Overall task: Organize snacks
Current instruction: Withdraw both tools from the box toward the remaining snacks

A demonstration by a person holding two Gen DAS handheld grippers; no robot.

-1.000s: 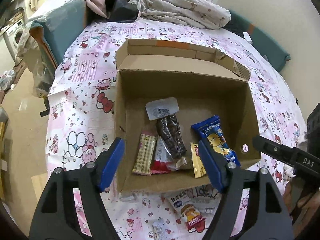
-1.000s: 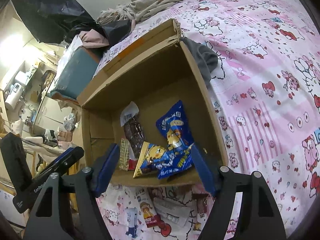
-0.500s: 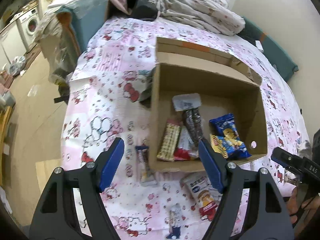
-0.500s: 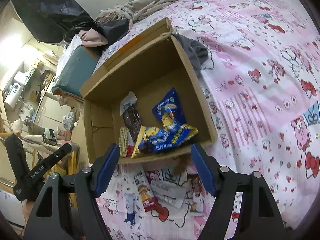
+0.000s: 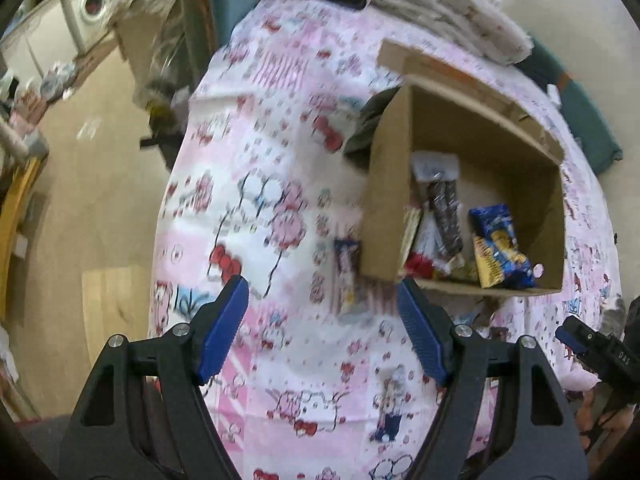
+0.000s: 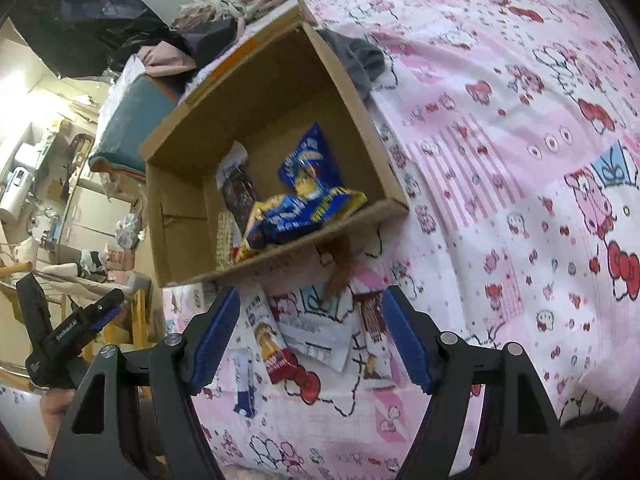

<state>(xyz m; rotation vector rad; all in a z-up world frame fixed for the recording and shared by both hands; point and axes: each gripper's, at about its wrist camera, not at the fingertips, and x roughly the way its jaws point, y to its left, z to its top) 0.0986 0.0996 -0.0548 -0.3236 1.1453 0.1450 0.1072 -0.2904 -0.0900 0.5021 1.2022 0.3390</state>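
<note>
An open cardboard box [image 5: 384, 208] [image 6: 360, 120] sits on the pink bedsheet and holds several snack packets, among them a blue one [image 5: 498, 240] [image 6: 308, 164] and a dark one [image 5: 444, 208]. More packets lie on the sheet in front of the box: a red and white one [image 6: 272, 344], a white one [image 6: 316, 332], a brown one [image 6: 372, 328] and a blue stick pack [image 6: 244, 380] [image 5: 346, 268]. My left gripper [image 5: 322, 328] is open and empty, left of the box. My right gripper [image 6: 310, 334] is open and empty above the loose packets.
A grey cloth [image 6: 360, 60] lies beside the box. Crumpled bedding [image 5: 440, 12] and a teal cushion [image 5: 588, 120] lie at the back. The bed edge [image 5: 160, 240] drops to the floor on the left, with cluttered furniture [image 6: 48, 200] beyond.
My left gripper has swung left and back, so the box now sits to its right. My right gripper has pulled back from the box, and the loose packets now show between its fingers.
</note>
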